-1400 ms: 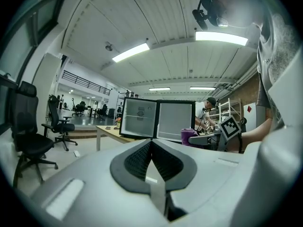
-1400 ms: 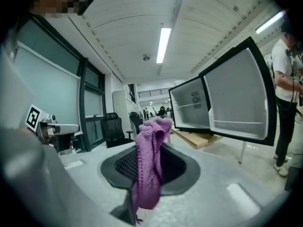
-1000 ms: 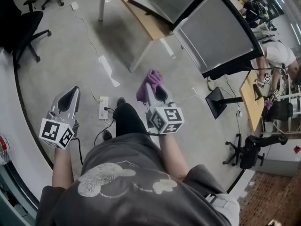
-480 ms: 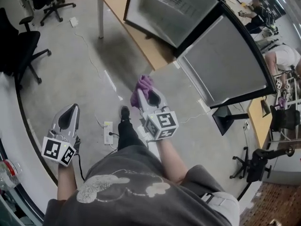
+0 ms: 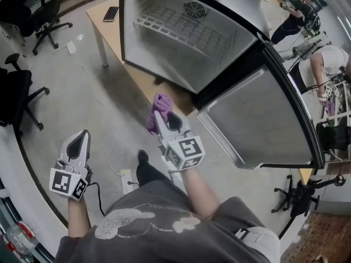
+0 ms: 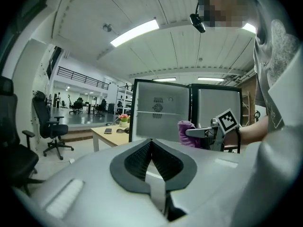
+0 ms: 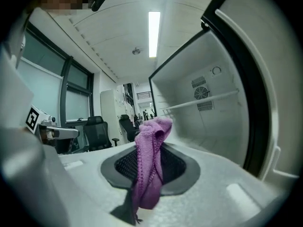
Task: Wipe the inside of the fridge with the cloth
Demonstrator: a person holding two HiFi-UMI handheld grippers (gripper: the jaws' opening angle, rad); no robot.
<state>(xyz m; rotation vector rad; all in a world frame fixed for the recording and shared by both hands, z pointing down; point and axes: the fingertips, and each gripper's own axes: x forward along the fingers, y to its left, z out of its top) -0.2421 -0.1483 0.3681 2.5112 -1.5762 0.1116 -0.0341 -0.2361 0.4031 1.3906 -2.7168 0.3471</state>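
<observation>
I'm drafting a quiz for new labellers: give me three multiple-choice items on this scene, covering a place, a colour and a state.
1. The phone lies on: A the floor, B the table, C a chair.
2. The cloth is: A purple, B yellow, C white.
3. The fridge door is: A shut, B missing, C open.

Key: B, the phone rests on the table beside the fridge; A, the cloth clamped in the right gripper is purple; C, the door stands wide, the interior showing.

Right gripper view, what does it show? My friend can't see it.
A purple cloth is pinched in the right tool, its top poking up between the shut jaws. Beyond stands the open fridge, white inside, with a wire shelf and vent.
</observation>
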